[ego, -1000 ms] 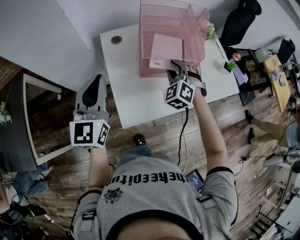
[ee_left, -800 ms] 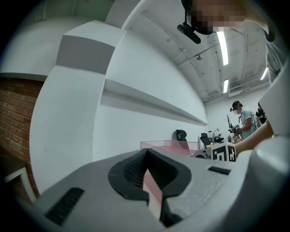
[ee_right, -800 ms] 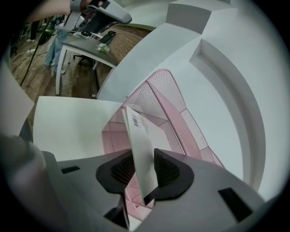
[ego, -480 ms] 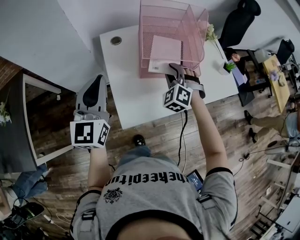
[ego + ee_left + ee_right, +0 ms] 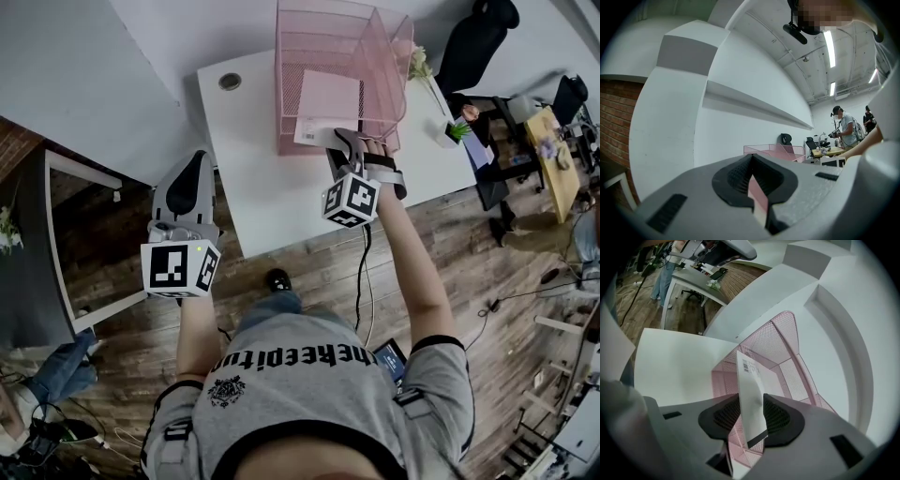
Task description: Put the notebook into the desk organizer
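A pale pink notebook [image 5: 328, 105] with a white barcode label leans inside the pink wire-mesh desk organizer [image 5: 300, 52] on the white table [image 5: 253, 183]. My right gripper [image 5: 345, 142] sits at the organizer's front edge. In the right gripper view the notebook [image 5: 751, 394] stands on edge between the spread jaws of the right gripper [image 5: 752, 417], with a gap at the left pad, and the organizer [image 5: 787, 350] lies beyond it. My left gripper [image 5: 195, 157] hangs over the floor left of the table. Its jaws [image 5: 752, 185] are together with nothing held.
A round cable hole [image 5: 230, 82] marks the table's far left corner. A small potted plant [image 5: 457, 132] and flowers [image 5: 422, 64] stand right of the organizer. A black office chair [image 5: 480, 37] is at the far right, a dark desk [image 5: 28, 262] at the left.
The right gripper's jaws have let go of the notebook and drawn back slightly towards me. The notebook has settled deeper into the organizer. The left gripper has stayed put.
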Demonstrator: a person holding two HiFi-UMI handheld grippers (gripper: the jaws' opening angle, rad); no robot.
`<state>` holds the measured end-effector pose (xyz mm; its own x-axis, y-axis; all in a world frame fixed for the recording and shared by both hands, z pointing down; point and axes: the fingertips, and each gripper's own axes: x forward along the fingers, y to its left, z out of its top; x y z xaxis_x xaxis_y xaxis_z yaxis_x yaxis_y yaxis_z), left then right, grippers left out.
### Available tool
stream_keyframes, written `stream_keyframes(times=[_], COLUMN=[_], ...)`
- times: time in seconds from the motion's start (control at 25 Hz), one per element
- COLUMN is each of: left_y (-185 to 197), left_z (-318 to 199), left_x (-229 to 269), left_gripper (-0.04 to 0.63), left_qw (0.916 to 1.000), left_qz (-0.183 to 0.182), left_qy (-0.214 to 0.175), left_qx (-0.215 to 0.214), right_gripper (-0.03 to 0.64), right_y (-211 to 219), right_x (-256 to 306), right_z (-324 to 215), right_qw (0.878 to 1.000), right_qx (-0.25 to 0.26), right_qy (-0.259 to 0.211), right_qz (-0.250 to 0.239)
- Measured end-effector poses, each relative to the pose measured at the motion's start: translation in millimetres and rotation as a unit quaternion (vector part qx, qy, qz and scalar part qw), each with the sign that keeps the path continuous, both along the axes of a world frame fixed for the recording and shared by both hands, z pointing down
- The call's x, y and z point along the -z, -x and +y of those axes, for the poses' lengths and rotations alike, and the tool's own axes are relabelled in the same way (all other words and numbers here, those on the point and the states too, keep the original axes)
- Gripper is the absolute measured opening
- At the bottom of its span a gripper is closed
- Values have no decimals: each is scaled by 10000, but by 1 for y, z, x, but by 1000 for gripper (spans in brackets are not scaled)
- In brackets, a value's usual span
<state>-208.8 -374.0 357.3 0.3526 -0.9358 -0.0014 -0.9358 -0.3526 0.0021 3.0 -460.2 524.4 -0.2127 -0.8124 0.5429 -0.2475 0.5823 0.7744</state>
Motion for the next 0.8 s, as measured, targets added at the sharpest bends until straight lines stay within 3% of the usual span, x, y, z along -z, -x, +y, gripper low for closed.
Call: stream_keyframes(times=[0.4,0.72,0.8], left_y=[-4,-13,-17], left_z=[4,13,16], left_x=[2,4,6], left_gripper=[3,3,3], left_qw=[10000,9998,9998], left_qz=[32,62,77], left_qy=[-62,-98,-125], left_qx=[-64,-153,-158], right_gripper=[132,124,83], right_y=[4,8,5], right_x=[10,28,37], right_z=[16,39,43], right_qw=[9996,9885,9808], right_qx=[-49,-374,-595], right_qy=[-97,204,202], right_qz=[-279,-1453,-1845])
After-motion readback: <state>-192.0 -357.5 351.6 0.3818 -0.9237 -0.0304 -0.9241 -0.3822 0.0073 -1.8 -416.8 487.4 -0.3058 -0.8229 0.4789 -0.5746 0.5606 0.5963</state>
